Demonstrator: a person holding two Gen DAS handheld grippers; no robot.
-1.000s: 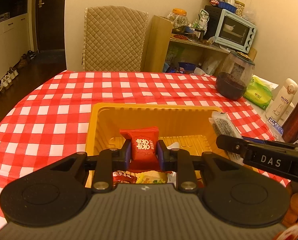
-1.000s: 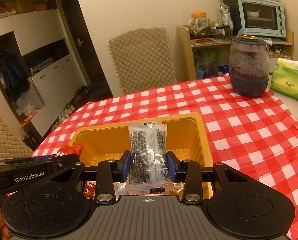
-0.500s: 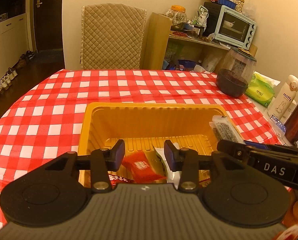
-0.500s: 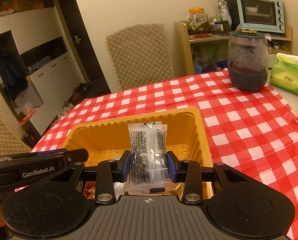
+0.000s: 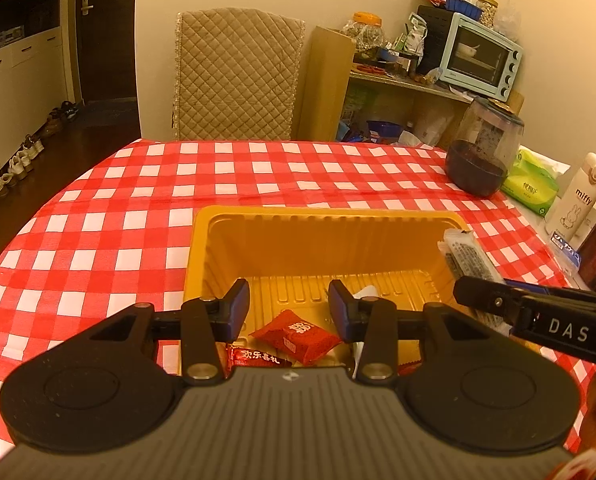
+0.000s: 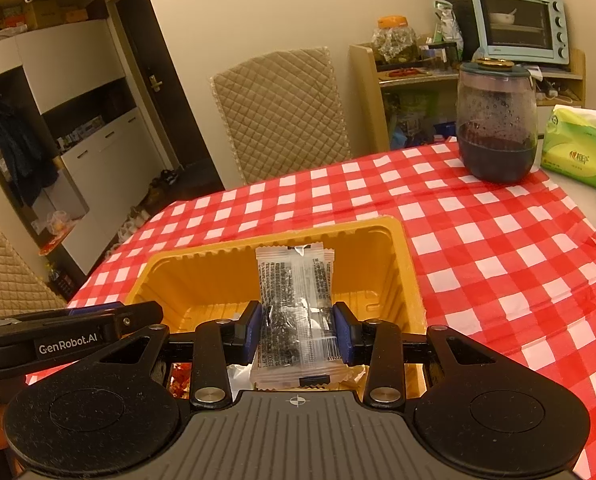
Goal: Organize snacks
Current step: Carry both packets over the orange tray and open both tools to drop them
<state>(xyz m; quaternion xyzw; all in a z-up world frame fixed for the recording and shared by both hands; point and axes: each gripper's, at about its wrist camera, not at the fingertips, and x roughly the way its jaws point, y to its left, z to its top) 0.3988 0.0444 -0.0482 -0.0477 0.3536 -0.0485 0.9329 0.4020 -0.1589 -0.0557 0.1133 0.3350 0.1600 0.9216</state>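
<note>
A yellow plastic tray (image 5: 325, 214) sits on the red-checked tablecloth. In the left wrist view a red snack packet (image 5: 298, 334) lies loose on the tray floor among other wrappers, below my left gripper (image 5: 289, 292), which is open with nothing between its pads. My right gripper (image 6: 298, 316) is shut on a clear packet of black snack (image 6: 296, 280), held upright over the tray's (image 6: 401, 248) near right part. The same packet (image 5: 467, 256) shows at the right of the left wrist view, above one of the right gripper's fingers (image 5: 485, 296).
A lidded jar of dark contents (image 5: 483, 152), a green tissue pack (image 5: 531, 186) and a white bottle (image 5: 579, 196) stand at the table's right. A quilted chair (image 5: 234, 76) is behind the table. A cluttered shelf with a toaster oven (image 5: 477, 56) stands at the back right.
My left gripper has opened and let go of the red packet, which dropped onto the tray floor. The right gripper still holds its clear packet in the same place.
</note>
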